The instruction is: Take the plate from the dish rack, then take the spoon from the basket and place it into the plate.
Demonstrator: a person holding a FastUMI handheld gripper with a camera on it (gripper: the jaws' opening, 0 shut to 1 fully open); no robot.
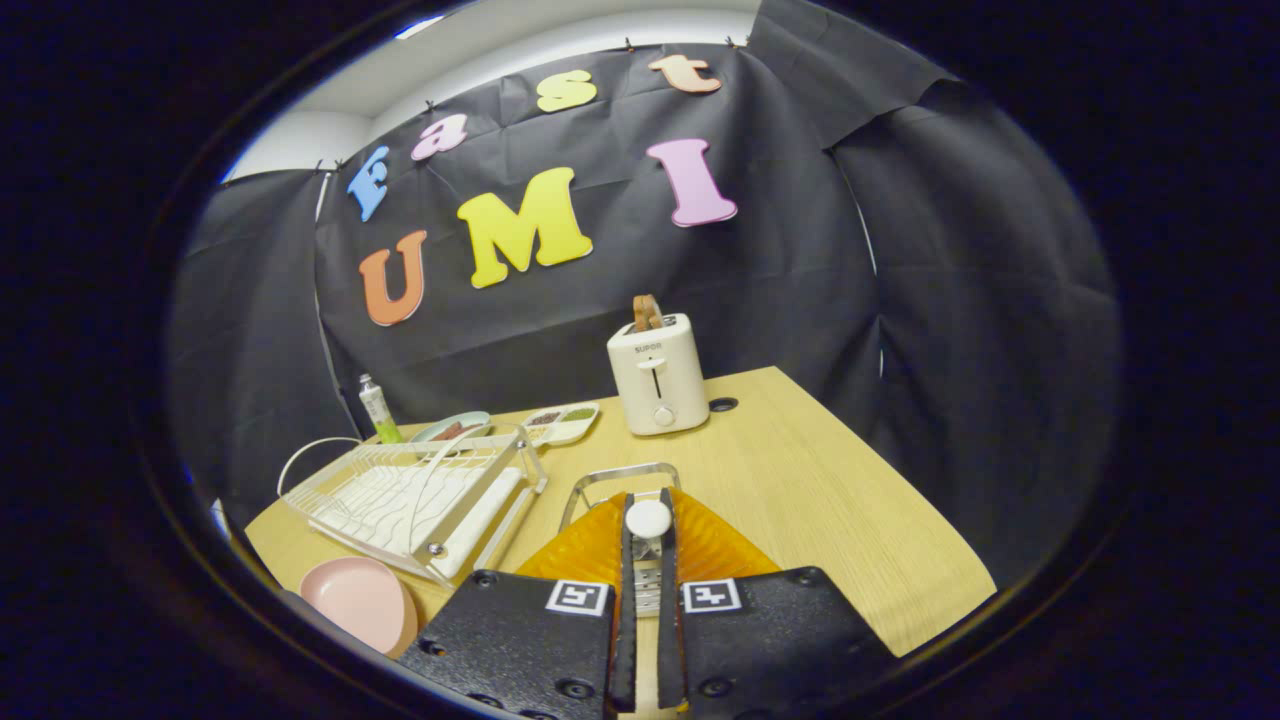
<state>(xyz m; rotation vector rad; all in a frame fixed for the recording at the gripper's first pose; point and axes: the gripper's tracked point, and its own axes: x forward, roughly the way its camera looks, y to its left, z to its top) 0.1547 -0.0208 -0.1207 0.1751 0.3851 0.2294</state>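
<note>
My gripper (648, 500) is over the orange basket (715, 545). Its two black fingers (626, 560) stand almost together, shut on the spoon (648, 519). The spoon's white round end shows at the fingertips and its metal part runs back between them. The basket's metal handle (620, 472) arches just beyond the fingers. The pink plate (362, 601) lies flat on the wooden table, left of the fingers and in front of the white dish rack (420, 497). No dishes stand in the rack.
A cream toaster (658, 373) with a bread slice in it stands beyond the basket near the wall. Behind the rack are a divided snack tray (562, 421), a small dish (452, 428) and a tube (377, 408). The table's edge (900, 500) runs along the right.
</note>
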